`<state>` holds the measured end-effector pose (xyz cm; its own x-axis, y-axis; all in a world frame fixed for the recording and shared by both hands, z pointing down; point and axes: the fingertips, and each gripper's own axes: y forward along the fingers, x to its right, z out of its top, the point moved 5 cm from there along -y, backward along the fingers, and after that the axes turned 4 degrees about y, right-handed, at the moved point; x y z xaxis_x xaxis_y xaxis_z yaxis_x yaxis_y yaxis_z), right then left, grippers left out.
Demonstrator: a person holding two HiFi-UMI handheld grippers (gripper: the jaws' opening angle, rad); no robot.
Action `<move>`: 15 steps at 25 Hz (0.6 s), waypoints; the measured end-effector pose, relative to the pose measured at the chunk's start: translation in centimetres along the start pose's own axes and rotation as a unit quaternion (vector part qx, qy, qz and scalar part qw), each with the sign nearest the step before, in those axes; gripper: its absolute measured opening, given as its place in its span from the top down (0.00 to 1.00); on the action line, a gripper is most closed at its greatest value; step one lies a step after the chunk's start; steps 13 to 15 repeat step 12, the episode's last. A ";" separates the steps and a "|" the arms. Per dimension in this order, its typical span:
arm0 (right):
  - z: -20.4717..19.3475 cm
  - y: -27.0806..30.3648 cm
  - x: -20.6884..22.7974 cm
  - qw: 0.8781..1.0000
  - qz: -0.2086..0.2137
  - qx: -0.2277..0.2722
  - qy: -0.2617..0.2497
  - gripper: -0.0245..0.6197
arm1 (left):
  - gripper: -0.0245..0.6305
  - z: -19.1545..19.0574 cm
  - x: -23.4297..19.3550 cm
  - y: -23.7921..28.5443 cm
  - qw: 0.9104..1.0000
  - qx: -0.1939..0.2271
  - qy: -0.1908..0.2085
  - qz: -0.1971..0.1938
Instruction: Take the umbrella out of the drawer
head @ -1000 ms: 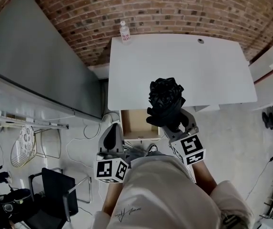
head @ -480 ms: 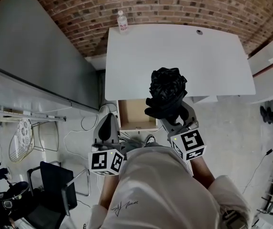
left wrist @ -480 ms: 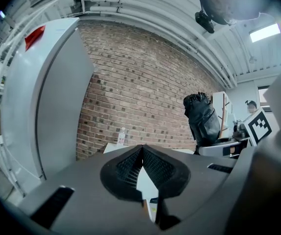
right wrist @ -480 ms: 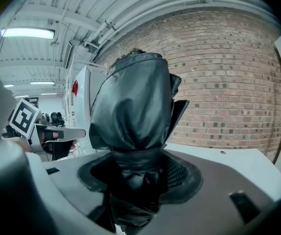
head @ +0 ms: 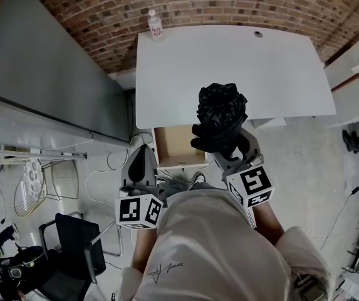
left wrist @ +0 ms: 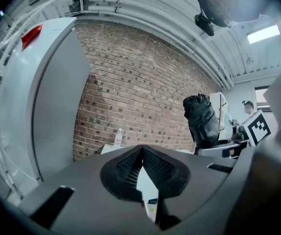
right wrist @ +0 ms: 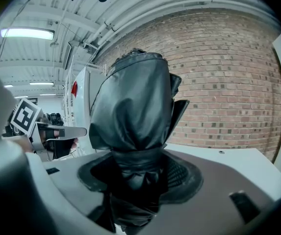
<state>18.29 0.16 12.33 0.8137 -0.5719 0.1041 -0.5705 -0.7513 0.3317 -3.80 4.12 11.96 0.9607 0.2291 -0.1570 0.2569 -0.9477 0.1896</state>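
A folded black umbrella (head: 220, 119) stands upright in my right gripper (head: 229, 148), whose jaws are shut on its lower part, in front of the white desk (head: 229, 68). In the right gripper view the umbrella (right wrist: 133, 106) fills the middle, clamped between the pads of the right gripper (right wrist: 138, 168). The open drawer (head: 178, 144), brown inside, sits under the desk's front edge, left of the umbrella. My left gripper (head: 143, 155) hangs just left of the drawer, shut and holding nothing. In the left gripper view the umbrella (left wrist: 204, 124) shows beyond the left gripper (left wrist: 141, 151).
A small plastic bottle (head: 155, 25) stands on the desk's far left corner against the brick wall. A large grey panel (head: 41, 86) leans at the left. Cables (head: 113, 168) lie on the floor by the drawer. A black chair (head: 72, 249) is at the lower left.
Both grippers stay about where they were, the umbrella still held. Only the head view has drifted, so the desk sits slightly higher in the picture.
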 end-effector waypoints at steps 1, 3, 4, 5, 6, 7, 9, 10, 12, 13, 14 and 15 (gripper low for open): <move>-0.1 -0.1 0.0 1.000 0.000 0.001 0.001 0.57 | 0.94 0.0 0.1 0.0 1.000 0.002 0.000 -0.001; -0.2 -0.3 0.0 1.000 0.001 0.003 0.003 0.57 | 0.94 -0.1 0.2 -0.2 1.000 0.010 -0.002 -0.003; -0.2 -0.4 -0.1 1.000 0.003 0.005 0.002 0.57 | 0.94 -0.1 0.3 -0.3 1.000 0.013 -0.002 -0.003; -0.2 -0.4 -0.1 1.000 0.003 0.006 0.001 0.57 | 0.94 -0.2 0.3 -0.3 1.000 0.013 -0.002 -0.003; -0.1 -0.4 -0.1 1.000 0.003 0.006 0.000 0.57 | 0.94 -0.2 0.3 -0.3 1.000 0.012 -0.002 -0.003; -0.1 -0.4 -0.1 1.000 0.003 0.006 -0.001 0.57 | 0.94 -0.3 0.3 -0.3 1.000 0.010 -0.002 -0.003; 0.0 -0.5 -0.2 1.000 0.003 0.007 0.000 0.57 | 0.94 -0.3 0.4 -0.3 1.000 0.010 -0.001 -0.004; 0.0 -0.5 -0.2 1.000 0.003 0.007 0.000 0.57 | 0.94 -0.3 0.4 -0.4 1.000 0.010 -0.001 -0.005; 0.1 -0.6 -0.3 1.000 0.002 0.007 0.001 0.57 | 0.94 -0.2 0.5 -0.4 1.000 0.011 -0.001 -0.004; 0.1 -0.6 -0.3 1.000 0.002 0.007 0.001 0.57 | 0.94 -0.2 0.5 -0.4 1.000 0.011 -0.001 -0.004; 0.1 -0.6 -0.3 1.000 0.002 0.007 0.001 0.57 | 0.94 -0.2 0.5 -0.4 1.000 0.011 -0.001 -0.004; 0.1 -0.6 -0.3 1.000 0.002 0.007 0.001 0.57 | 0.94 -0.2 0.5 -0.4 1.000 0.011 -0.001 -0.004</move>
